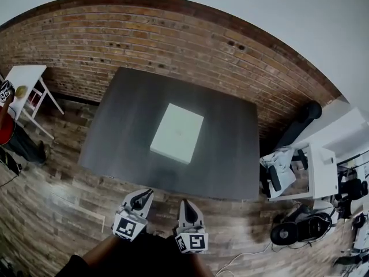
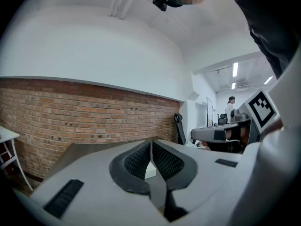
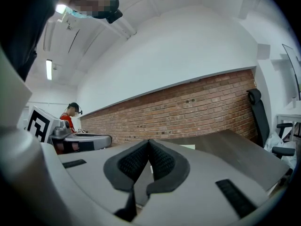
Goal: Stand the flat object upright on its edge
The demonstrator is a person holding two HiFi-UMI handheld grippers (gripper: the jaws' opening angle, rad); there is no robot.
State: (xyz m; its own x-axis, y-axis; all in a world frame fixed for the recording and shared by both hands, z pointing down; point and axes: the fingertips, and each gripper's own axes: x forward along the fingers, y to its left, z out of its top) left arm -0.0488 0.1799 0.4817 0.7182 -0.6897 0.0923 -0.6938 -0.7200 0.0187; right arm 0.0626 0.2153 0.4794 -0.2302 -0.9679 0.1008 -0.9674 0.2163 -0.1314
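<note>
The flat object [image 1: 177, 133], a pale white slab, is lying with its broad face down near the middle of the dark surface [image 1: 124, 117], turned slightly askew to the edges, so none of the standing-up is looking done yet. The person is holding both tools low in front of the body, over the wooden floor [image 1: 63, 183], short of the surface's near edge and well apart from the slab. The left gripper [image 1: 142, 195] is sitting beside the right gripper [image 1: 187, 204], both pointing roughly level toward the slab. In the left gripper view the dark ribbed fingers [image 2: 136, 161] are pressing together with nothing between them, and only a sliver of the white slab is showing far beyond, through the notch under the tips. In the right gripper view the fingers [image 3: 133, 161] are likewise meeting tip to tip and pinching nothing. Keeping them closed and side by side is probably just a compact way of carrying them while nothing is in reach. The slab is lying too flat for a pinch across its thickness from above, so one tool will likely be needing to pry up or catch an edge while the other is bracing the opposite side. For any grip the fingers will be needing to spread first. The smooth top is suggesting the slab may be sliding away rather than tipping if it is pushed unbraced.
</note>
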